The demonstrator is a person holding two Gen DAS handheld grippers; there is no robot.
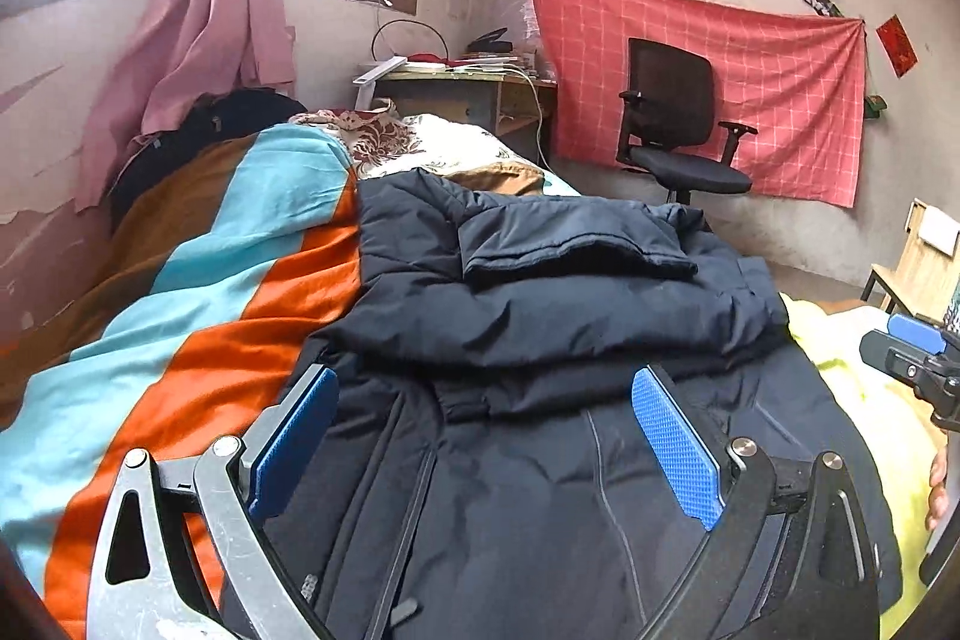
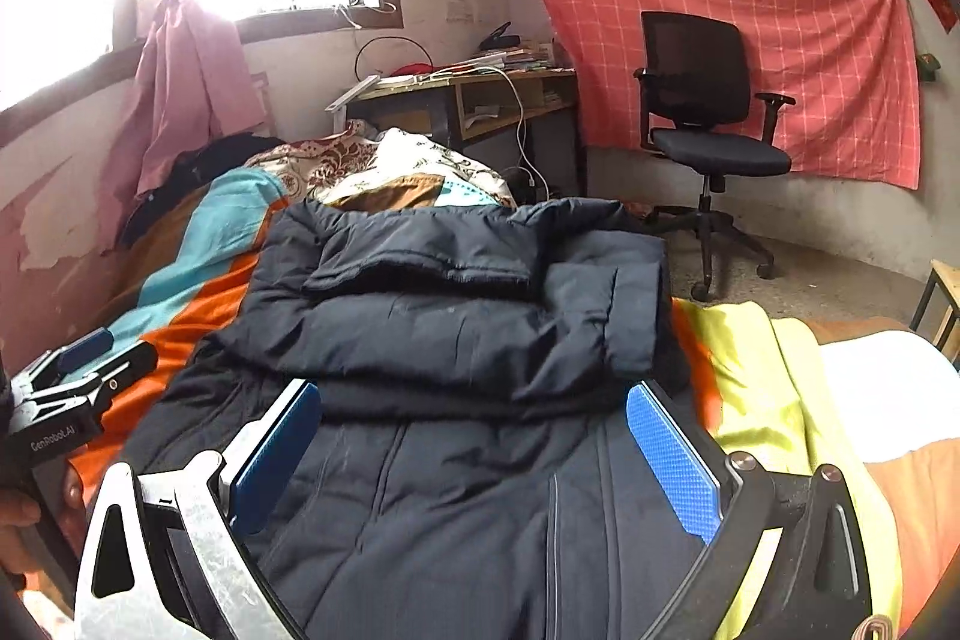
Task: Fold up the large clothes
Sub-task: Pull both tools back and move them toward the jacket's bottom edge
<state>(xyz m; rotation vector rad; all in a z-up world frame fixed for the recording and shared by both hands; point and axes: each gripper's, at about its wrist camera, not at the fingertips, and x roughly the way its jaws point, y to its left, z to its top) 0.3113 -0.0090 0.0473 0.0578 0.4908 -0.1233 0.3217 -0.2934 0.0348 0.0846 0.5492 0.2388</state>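
Observation:
A dark navy padded jacket (image 1: 540,316) lies on the bed, its sleeves folded across the chest; it also shows in the right wrist view (image 2: 456,316). My left gripper (image 1: 486,388) hovers over the jacket's lower half near its left side, jaws wide open, blue pads (image 1: 678,448) empty. My right gripper (image 2: 474,400) hovers over the lower half near its right side, also open and empty. The right gripper shows at the right edge of the left wrist view (image 1: 918,352). The left gripper shows at the left of the right wrist view (image 2: 78,376).
The bed has a striped orange, teal and brown cover (image 1: 198,280) on the left and a yellow-green cloth (image 2: 762,388) on the right. A black office chair (image 2: 708,118), a desk (image 2: 480,94) and a red checked cloth (image 2: 810,40) stand beyond the bed. A pink garment (image 1: 204,34) hangs by the window.

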